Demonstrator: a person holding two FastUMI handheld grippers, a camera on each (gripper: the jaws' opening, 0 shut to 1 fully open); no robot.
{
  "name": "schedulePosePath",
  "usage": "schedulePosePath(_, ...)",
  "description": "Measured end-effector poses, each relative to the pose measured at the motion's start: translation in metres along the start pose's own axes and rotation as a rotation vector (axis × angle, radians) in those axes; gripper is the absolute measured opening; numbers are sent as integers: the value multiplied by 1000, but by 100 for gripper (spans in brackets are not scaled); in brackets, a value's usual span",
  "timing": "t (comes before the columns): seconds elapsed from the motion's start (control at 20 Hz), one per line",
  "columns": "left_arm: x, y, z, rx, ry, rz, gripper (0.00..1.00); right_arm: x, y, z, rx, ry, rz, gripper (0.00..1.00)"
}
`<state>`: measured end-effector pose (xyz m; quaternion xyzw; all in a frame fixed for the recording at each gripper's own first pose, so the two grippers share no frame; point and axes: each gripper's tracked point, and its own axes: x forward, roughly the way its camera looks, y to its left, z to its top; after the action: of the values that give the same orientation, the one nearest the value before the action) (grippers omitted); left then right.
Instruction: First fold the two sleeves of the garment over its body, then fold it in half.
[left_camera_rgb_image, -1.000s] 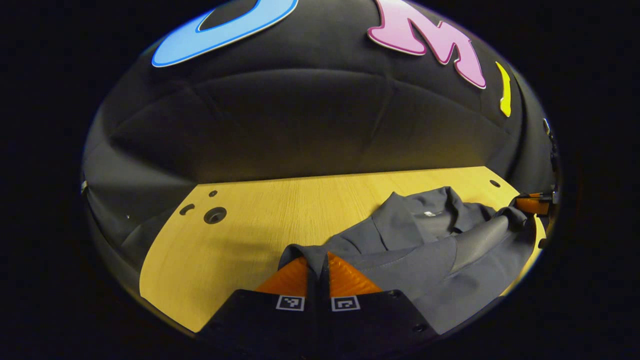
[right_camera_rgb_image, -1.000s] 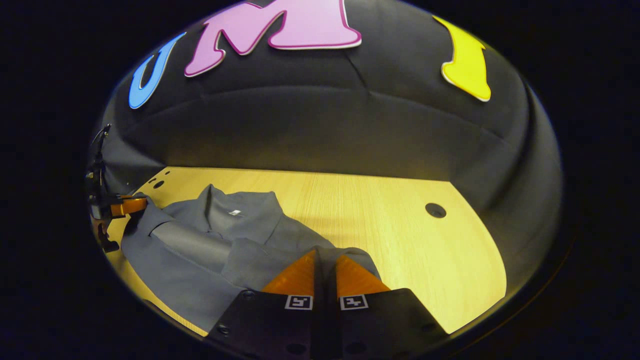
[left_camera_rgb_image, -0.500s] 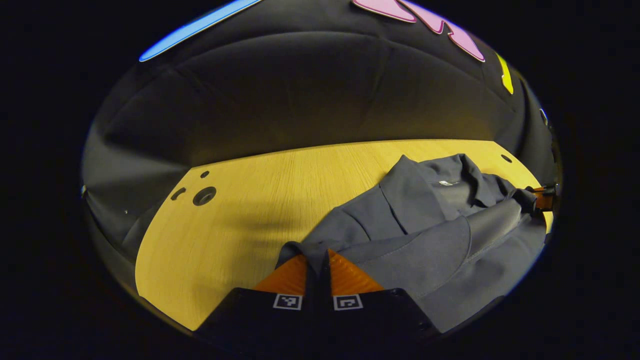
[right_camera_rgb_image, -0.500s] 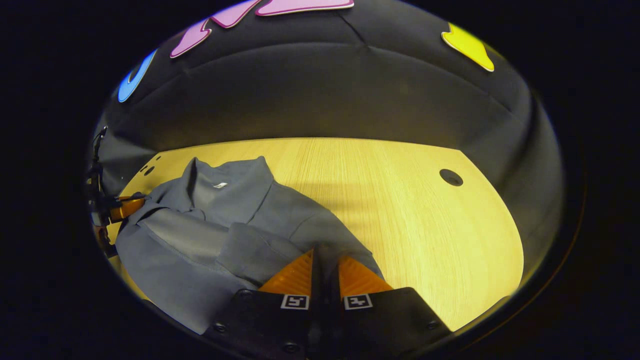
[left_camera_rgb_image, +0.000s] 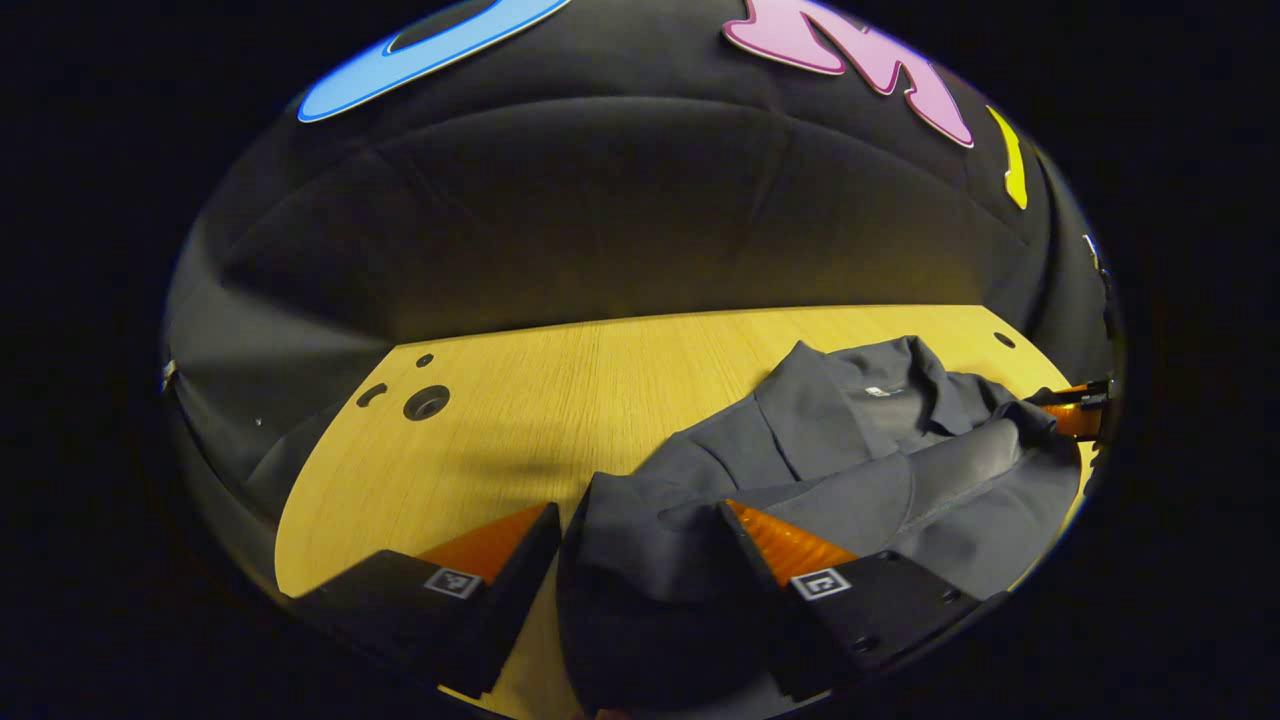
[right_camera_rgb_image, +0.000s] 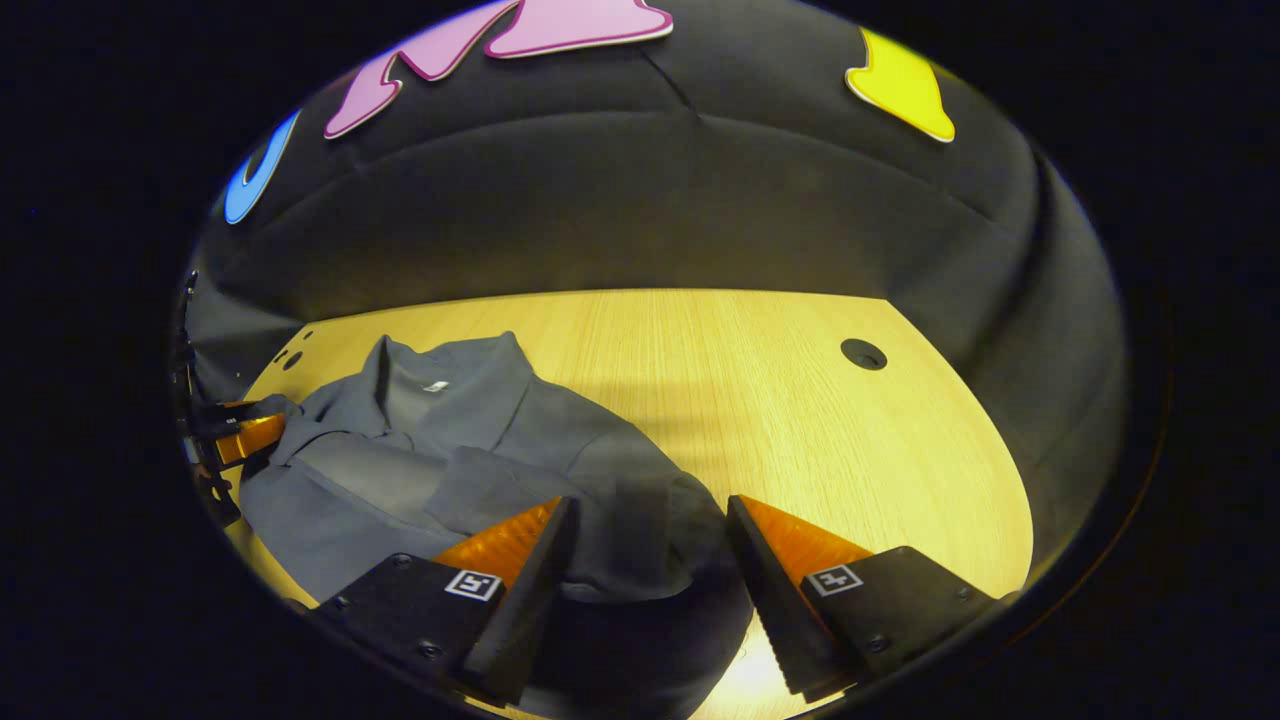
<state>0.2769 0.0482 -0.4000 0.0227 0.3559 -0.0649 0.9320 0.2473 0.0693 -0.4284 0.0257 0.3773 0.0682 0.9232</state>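
**Now both grippers stand spread over the folded garment**

Folded in on itself, the grey garment (left_camera_rgb_image: 850, 470) lies on the wooden table (left_camera_rgb_image: 500, 430), collar toward the booth's back wall, a sleeve (right_camera_rgb_image: 370, 470) laid across its body. Its near corners bunch up between the fingers of each tool. In the left gripper view, the left gripper (left_camera_rgb_image: 640, 520) has its fingers wide apart, cloth lying loose between them, not pinched. In the right gripper view, the right gripper (right_camera_rgb_image: 650, 515) is likewise spread, a hump of fabric sitting in the gap. Each tool also shows at the far edge of the other's view, beside the garment. Round holes (left_camera_rgb_image: 427, 402) dot the tabletop near its corners.
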Motion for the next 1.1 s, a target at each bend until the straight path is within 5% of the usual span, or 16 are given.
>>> schedulePosePath(0.6, -124, -28, 50, 14, -209, -69, 98, -132, 37, 52, -7, -192, 58, 98)
schedulePosePath(1.1, -283, -46, 69, 11, -412, -11, 97, -266, 43, 59, -102, -379, 129, 97)
